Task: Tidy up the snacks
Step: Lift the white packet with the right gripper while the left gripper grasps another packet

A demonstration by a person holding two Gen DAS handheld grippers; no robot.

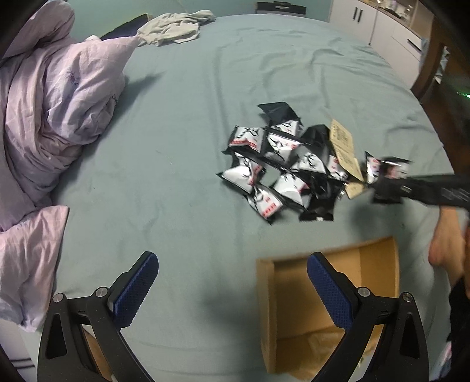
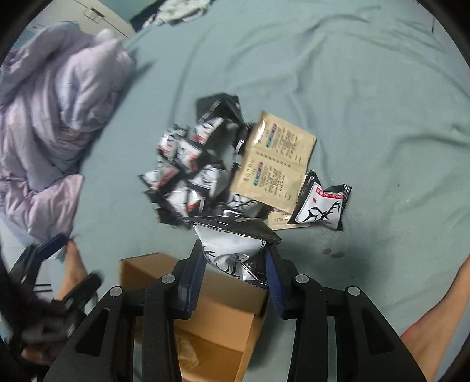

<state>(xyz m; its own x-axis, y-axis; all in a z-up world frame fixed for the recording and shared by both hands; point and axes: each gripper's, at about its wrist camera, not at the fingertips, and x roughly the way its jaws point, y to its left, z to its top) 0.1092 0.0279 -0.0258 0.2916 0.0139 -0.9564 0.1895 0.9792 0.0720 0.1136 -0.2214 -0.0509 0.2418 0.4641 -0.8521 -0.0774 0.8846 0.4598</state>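
Observation:
Several black-and-white snack packets (image 1: 276, 164) (image 2: 188, 170) lie in a heap on the teal bedsheet, with tan sachets (image 1: 343, 150) (image 2: 273, 164) at the heap's right side. My right gripper (image 2: 236, 258) is shut on one black-and-white snack packet (image 2: 232, 249), held above the open cardboard box (image 2: 217, 311). In the left wrist view that gripper (image 1: 384, 176) reaches in from the right with the packet (image 1: 382, 167) at its tip. My left gripper (image 1: 232, 279) stands open with nothing between its blue pads, its right finger over the box (image 1: 293, 317).
A bunched lilac duvet (image 1: 55, 108) (image 2: 50, 123) fills the left side. Grey clothing (image 1: 176, 28) lies at the far end of the bed. White cabinets (image 1: 379, 32) stand beyond the far right corner. A person's bare foot (image 1: 446, 244) (image 2: 440, 317) rests beside the box.

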